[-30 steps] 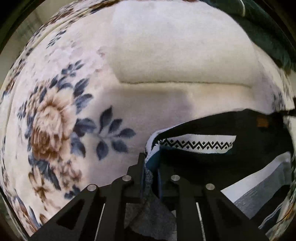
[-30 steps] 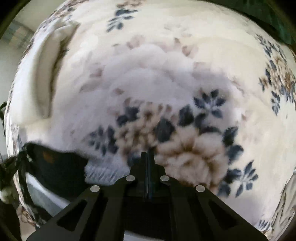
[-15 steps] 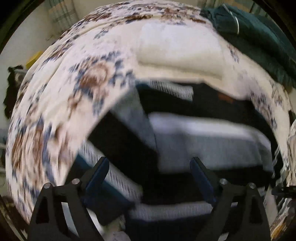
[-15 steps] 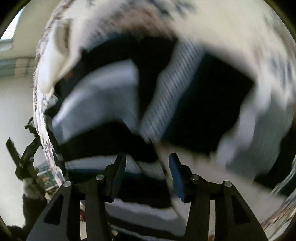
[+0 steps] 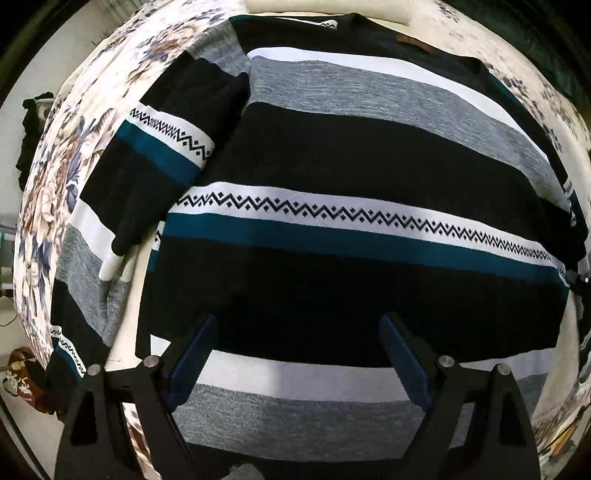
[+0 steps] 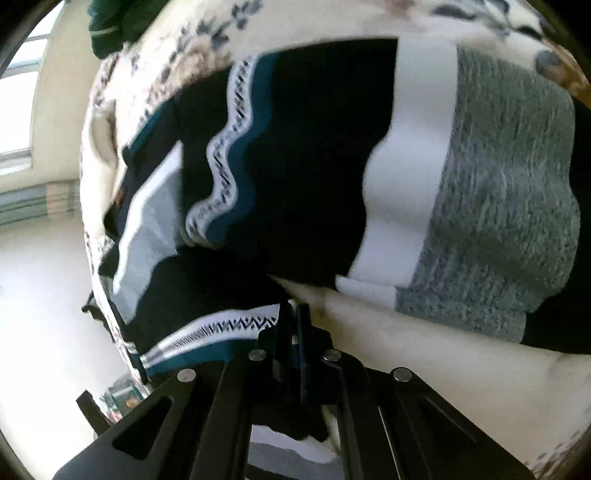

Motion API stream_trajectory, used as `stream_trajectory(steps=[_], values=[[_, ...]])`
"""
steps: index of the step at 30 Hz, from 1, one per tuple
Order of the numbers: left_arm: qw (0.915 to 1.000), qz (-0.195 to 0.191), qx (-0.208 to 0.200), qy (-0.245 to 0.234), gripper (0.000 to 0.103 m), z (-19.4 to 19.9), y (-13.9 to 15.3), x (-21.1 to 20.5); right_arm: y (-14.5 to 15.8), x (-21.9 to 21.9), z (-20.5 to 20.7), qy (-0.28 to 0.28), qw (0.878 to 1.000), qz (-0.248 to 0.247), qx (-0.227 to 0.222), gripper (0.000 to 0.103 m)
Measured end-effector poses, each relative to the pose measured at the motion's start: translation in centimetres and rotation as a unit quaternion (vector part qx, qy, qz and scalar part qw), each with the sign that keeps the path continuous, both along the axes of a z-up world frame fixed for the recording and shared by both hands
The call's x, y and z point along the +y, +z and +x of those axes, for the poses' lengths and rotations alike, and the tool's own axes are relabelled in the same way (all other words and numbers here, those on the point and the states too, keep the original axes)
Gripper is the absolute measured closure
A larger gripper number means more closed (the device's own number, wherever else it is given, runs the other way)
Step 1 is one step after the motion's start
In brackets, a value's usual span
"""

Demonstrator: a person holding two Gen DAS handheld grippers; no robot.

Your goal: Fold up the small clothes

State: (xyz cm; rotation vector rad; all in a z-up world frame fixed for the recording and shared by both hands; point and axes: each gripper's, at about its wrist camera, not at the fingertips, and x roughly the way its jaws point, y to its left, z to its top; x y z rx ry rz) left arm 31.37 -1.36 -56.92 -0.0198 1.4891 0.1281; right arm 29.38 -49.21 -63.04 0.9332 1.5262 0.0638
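A striped sweater (image 5: 351, 155) in black, grey, white and teal lies spread flat on the floral bed cover (image 5: 55, 177). Its left sleeve (image 5: 162, 147) lies folded beside the body. My left gripper (image 5: 299, 354) is open and empty, hovering above the sweater's lower hem. In the right wrist view the sweater (image 6: 424, 166) is rumpled, and my right gripper (image 6: 291, 314) is shut on a sleeve edge (image 6: 229, 328) with the zigzag band.
A cream pillow (image 5: 325, 7) lies beyond the sweater's collar. A dark green garment (image 6: 110, 26) lies at the far end of the bed. The bed edge and floor with clutter (image 5: 22, 373) show at the left.
My left gripper let go of the sweater, opened and pulled back above it. My right gripper opened, moved over the sweater and shut on the sleeve edge.
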Motion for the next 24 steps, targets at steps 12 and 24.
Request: stream_trajectory(steps=[12,24], values=[[1.0,-0.006,-0.006,0.004,0.014,-0.2,0.7,-0.4,-4.1,5.2,8.0,-0.075,0.991,0.1,0.046,0.049],[0.9996,-0.001,-0.003,-0.027,0.014,-4.4,-1.4,-4.7,4.0,-11.1,-15.4,-0.351,0.933,-0.066,0.043,0.042]])
